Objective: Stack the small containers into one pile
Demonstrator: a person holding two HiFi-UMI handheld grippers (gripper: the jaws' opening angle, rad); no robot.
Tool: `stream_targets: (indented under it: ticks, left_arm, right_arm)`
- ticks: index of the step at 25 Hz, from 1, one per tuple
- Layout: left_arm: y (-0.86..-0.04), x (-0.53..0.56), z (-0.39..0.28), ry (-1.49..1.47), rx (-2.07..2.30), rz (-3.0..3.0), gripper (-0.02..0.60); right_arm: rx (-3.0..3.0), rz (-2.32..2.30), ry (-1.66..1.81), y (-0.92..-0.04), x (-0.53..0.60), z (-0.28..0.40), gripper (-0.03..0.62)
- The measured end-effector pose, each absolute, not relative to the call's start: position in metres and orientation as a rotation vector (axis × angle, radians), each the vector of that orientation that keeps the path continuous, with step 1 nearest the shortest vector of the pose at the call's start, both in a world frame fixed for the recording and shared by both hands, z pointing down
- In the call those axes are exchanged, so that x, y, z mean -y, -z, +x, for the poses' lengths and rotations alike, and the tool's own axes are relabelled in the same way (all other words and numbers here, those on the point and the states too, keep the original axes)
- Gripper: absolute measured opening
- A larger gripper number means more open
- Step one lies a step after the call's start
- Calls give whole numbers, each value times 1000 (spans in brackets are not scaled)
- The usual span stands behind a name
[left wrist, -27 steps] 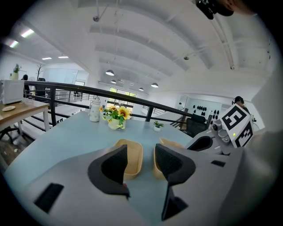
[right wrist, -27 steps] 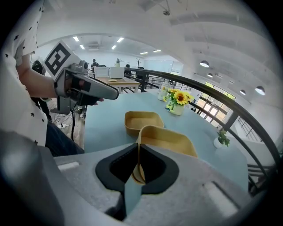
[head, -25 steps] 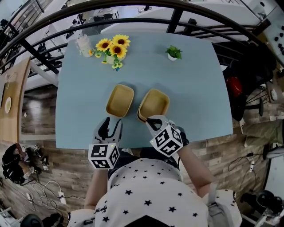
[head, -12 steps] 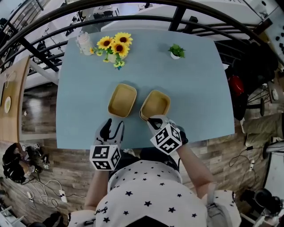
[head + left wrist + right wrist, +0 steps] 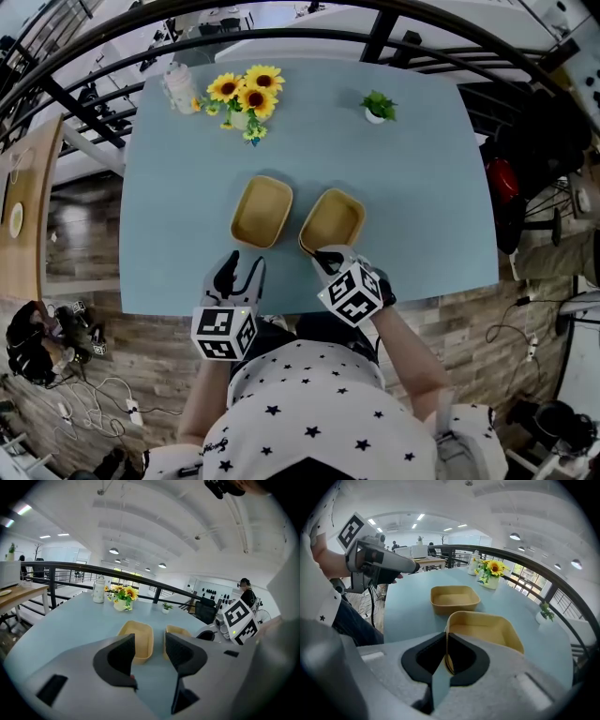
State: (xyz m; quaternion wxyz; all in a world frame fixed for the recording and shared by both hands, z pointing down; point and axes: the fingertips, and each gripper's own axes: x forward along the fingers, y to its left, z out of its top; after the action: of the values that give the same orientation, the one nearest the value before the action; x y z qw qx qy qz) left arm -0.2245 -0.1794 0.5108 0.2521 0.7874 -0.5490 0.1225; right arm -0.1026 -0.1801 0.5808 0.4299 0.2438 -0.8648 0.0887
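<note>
Stack not yet begun: 2 containers side by side on table (image 5: 422, 187), not nested.
Right gripper (image 5: 324, 255) pinched on near rim of right container (image 5: 335, 220).
Left gripper (image 5: 240, 270) jaws apart, empty, just short of left container (image 5: 262, 211).
Remaining: nest 1 into other.

At the far left of your pale blue table (image 5: 412, 187) stands a white jar (image 5: 178, 89), just beside yellow sunflowers in a small pot (image 5: 246, 94). A little green plant in a white pot (image 5: 377, 108) sits far right (well apart from them). A black curved metal railing (image 5: 382, 23) runs beyond.
</note>
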Motion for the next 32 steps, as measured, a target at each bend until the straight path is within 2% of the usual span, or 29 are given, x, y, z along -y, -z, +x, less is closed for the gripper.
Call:
stream_targets:
  ticks: [32]
  left_arm:
    - [-512,182,-222,-346,1463,2165,198]
  right_arm:
    - [2144,599,-296,-599,176,-109,28]
